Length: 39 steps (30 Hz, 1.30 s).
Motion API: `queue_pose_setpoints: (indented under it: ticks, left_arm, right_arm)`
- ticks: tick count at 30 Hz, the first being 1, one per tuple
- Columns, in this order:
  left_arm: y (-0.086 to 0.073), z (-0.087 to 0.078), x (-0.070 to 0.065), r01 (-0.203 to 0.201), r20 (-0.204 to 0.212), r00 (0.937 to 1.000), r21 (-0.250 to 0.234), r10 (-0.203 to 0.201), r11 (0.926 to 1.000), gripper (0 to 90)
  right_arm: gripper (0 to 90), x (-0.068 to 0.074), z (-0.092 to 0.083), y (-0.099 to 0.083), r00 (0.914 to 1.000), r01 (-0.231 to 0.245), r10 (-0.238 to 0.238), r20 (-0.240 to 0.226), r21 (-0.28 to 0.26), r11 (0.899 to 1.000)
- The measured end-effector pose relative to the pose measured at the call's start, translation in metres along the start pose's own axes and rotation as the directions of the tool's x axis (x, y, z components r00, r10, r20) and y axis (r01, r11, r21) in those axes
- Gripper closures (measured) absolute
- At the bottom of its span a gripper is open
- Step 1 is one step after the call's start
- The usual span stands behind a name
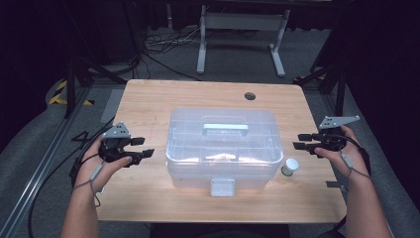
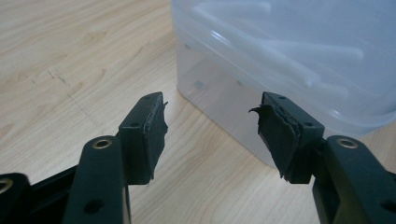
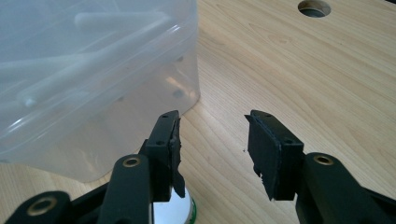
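One clear plastic box [image 1: 224, 148], lid on, sitting pretty much dead centre on the counter [image 1: 148, 99]. One pale handle [image 1: 225, 130] lying flat on the lid, one latch [image 1: 222, 187] on the near side. Flanked by two tools, one per hand, both pointing inward at it and neither touching.

Left tool [image 1: 144, 148] off the box's left end, near but apart, held just above the counter. From the left gripper view [image 2: 210, 121]: wide open, nothing between the pads, box's lower corner [image 2: 280, 70] looming just ahead and to the right. Pads [image 2: 154, 135] looking a bit ragged at the edges.

Right tool [image 1: 301, 141] off the box's right end, a little further out than the left one. Also gaping, nothing gripped. From the right gripper view [image 3: 212, 144]: box wall [image 3: 93, 84] ahead and to the left, bare wood between the pads.

One small white jar with a greenish band [image 1: 290, 167] standing upright just beside the box's near right corner, between box and right hand; also peeking out under the right tool's left pad [image 3: 175, 210].

One round cable hole [image 1: 250, 95] in the counter, far side, right of centre. Two hands total, left [image 1: 99, 161] and right [image 1: 341, 148], cords trailing from both.
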<state>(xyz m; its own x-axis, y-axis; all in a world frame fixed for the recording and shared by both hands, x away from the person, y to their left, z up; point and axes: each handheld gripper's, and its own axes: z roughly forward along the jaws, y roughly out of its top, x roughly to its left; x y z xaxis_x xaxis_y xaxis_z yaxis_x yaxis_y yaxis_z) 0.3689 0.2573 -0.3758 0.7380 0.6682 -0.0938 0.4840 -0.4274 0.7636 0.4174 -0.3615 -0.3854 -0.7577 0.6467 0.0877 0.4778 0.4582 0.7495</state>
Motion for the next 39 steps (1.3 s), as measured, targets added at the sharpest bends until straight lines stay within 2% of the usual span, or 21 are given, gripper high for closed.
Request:
queue_pose_setpoints:
  ticks: [2,8,11,13,17,19,22,28,30,34,39]
  left_arm:
    - [0.001,0.000,-0.002,0.012,-0.001,0.9999,-0.006,-0.012,0.9999,43.2]
    - [0.006,-0.002,-0.006,0.014,0.004,0.9999,-0.034,-0.014,0.9993,43.5]
    - [0.007,-0.003,-0.007,0.021,0.011,0.9997,-0.045,-0.021,0.9988,44.0]
    - [0.009,-0.004,-0.009,0.017,0.009,0.9998,-0.040,-0.017,0.9990,44.4]
    - [0.017,-0.007,-0.017,0.004,0.021,0.9998,-0.067,-0.002,0.9977,45.6]
    - [0.019,-0.004,-0.018,-0.011,0.032,0.9994,-0.051,0.013,0.9986,46.1]
    - [0.023,-0.003,-0.017,-0.013,0.059,0.9982,-0.035,0.015,0.9993,46.7]
    - [0.041,-0.005,-0.020,-0.042,0.077,0.9960,-0.054,0.046,0.9977,47.3]
    - [0.048,-0.006,-0.021,-0.035,0.086,0.9954,-0.067,0.041,0.9972,47.6]
    - [0.063,-0.007,-0.027,-0.067,0.073,0.9948,-0.051,0.070,0.9965,49.5]
    - [0.080,-0.012,-0.033,-0.082,0.097,0.9914,-0.068,0.089,0.9943,48.8]
  right_arm:
    - [54.9,0.001,0.000,0.000,1.0000,-0.003,0.003,-0.008,-0.003,1.000]
    - [54.9,0.002,0.002,0.001,0.9995,0.009,-0.009,-0.032,-0.001,1.000]
    - [54.4,0.002,0.002,0.001,0.9996,0.012,-0.012,-0.026,0.000,1.000]
    - [54.8,0.003,-0.001,0.001,1.0000,0.003,-0.002,-0.006,0.011,1.000]
    - [55.8,0.004,-0.008,0.001,1.0000,-0.001,0.002,0.007,-0.012,1.000]
    - [55.9,0.005,-0.010,0.000,0.9999,0.002,-0.002,0.011,-0.016,1.000]
    - [56.8,0.005,-0.011,-0.002,1.0000,-0.003,0.003,0.009,-0.017,1.000]
    - [60.4,0.008,-0.010,-0.008,1.0000,0.006,-0.006,0.007,0.010,1.000]
    - [60.3,0.008,-0.009,-0.009,1.0000,0.001,-0.001,0.009,0.014,1.000]
    - [60.0,0.009,-0.009,-0.010,1.0000,0.001,-0.001,0.010,0.012,1.000]
    - [58.9,0.009,-0.010,-0.013,0.9999,-0.008,0.008,0.013,0.006,1.000]
